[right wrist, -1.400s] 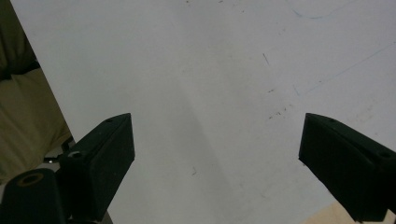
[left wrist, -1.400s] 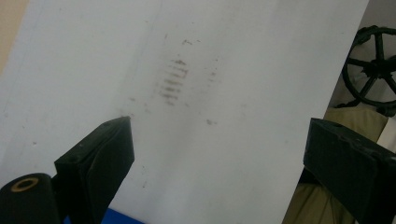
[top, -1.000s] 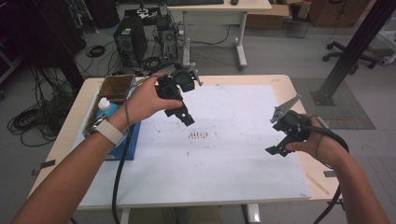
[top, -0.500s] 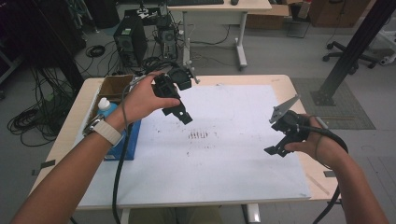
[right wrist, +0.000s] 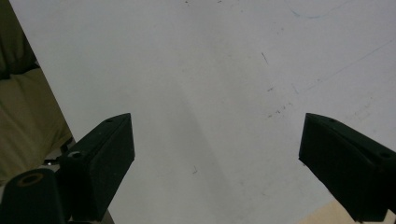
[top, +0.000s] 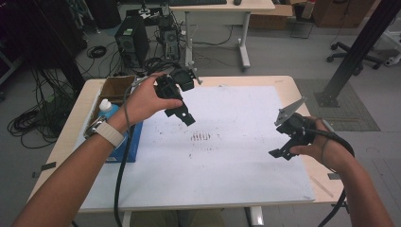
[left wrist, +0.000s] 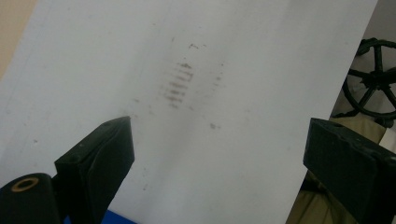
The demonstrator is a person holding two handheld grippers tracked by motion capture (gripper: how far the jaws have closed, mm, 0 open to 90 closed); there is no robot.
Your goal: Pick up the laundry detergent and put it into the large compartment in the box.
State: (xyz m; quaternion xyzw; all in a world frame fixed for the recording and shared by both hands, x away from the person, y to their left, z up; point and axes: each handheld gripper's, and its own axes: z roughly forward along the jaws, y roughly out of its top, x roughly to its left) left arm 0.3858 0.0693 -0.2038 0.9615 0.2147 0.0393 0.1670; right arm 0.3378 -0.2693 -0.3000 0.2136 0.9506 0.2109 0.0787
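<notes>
White board (top: 236,156) (smudged at its middle) lies under both released, empty grippers (top: 182,113) (top: 281,151).

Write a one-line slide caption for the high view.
Two hand-held grippers, left gripper and right gripper, hover open over a smudged white board.

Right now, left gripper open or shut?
Open. The left gripper has its jaws wide apart, with nothing between them but the white sheet beyond.
</notes>
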